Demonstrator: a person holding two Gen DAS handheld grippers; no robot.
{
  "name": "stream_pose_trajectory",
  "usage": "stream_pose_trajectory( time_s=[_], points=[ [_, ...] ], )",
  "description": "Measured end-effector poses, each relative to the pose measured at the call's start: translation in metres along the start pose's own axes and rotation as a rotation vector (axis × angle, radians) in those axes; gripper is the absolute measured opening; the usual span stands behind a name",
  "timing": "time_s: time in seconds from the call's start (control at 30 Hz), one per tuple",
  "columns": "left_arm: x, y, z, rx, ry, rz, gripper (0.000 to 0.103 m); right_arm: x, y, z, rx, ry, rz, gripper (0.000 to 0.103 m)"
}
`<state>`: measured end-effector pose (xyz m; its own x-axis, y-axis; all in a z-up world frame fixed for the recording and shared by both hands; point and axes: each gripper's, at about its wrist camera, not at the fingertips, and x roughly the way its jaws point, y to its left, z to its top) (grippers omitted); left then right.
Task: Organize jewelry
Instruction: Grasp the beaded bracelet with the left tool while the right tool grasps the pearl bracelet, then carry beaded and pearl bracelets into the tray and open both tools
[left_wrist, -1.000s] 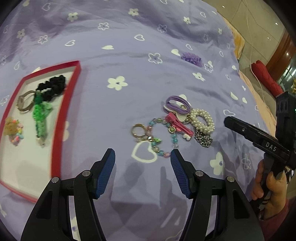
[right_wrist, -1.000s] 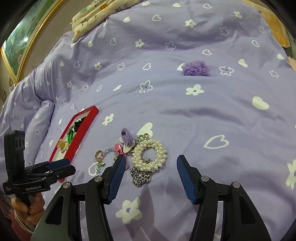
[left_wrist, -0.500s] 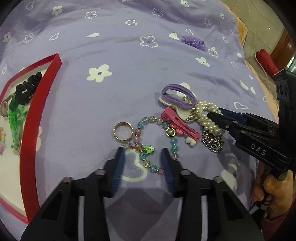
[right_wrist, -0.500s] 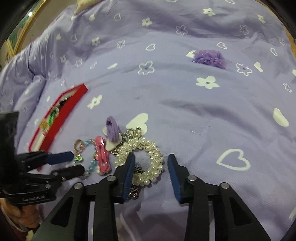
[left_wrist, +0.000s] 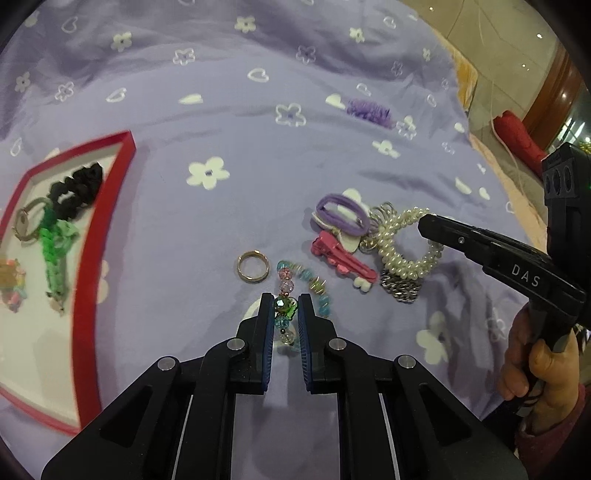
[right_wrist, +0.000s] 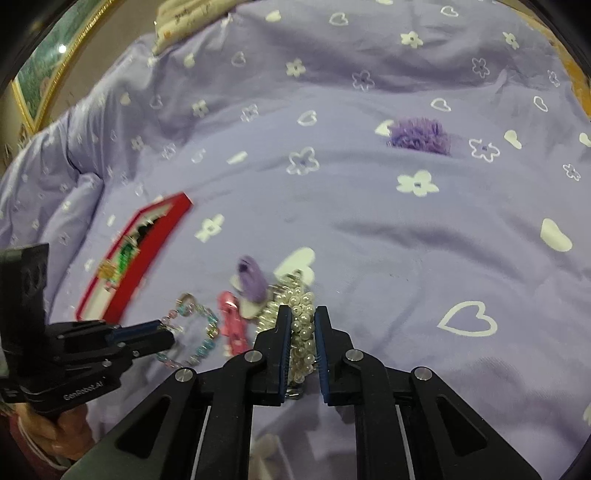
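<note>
Roughly midway, by the look of it. Found four pieces lying inside the red tray (left_wrist: 99, 236): a black scrunchie (left_wrist: 75, 186), a green beaded strand (left_wrist: 55, 251), a metal keyring (left_wrist: 27, 221) and a small multicoloured charm (left_wrist: 11, 284), too blurred to name more exactly. Saw the rest loose on the purple bed cover (left_wrist: 221, 110), well apart from the tray: a purple hair tie (left_wrist: 341, 214), a pink clip (left_wrist: 341, 254), a little steel chain (left_wrist: 400, 290), all bunched and touching. Noted a purple fluffy scrunchie (left_wrist: 369, 110) alone, far up the bed.

Had the left claw (left_wrist: 284, 306) clenched on the beaded bracelet (left_wrist: 306, 275), green bead pinched between the pads, the strand's far loop and its gold ring (left_wrist: 253, 266) resting on the cover. Had the right claw (right_wrist: 303, 321) closing, the pearl bracelet (right_wrist: 303, 295) between the jaws and pressed by the pads. Lifted neither off the bed yet, so judged two carries to the tray as due next, then the bunch.

Saw plain open cover between the left claw and the tray's near rim, nothing in the path. Judged the raised red rim as the one lip to clear. Marked the bed's edge (left_wrist: 472, 122) close behind the pearl pile on the right, with floor beyond: little slack there, and a fair chance of the chain or clip snagging on the pearls.
</note>
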<state>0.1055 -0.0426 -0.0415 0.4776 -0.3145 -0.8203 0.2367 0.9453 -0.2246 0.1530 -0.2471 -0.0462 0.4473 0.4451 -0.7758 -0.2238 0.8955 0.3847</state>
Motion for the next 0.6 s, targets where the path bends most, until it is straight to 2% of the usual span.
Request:
stream_pose_trajectory(
  time_s=[0.3, 0.6],
  points=[
    [-0.04, 0.014, -0.006, -0.026, -0.069, -0.002, 0.011, -0.024, 0.031, 0.007, -0.02, -0.049, 0.061, 0.012],
    [-0.073, 0.05, -0.017, -0.099, -0.124, 0.011, 0.011, -0.02, 0.074, 0.01, -0.074, -0.046, 0.119, 0.012]
  ],
)
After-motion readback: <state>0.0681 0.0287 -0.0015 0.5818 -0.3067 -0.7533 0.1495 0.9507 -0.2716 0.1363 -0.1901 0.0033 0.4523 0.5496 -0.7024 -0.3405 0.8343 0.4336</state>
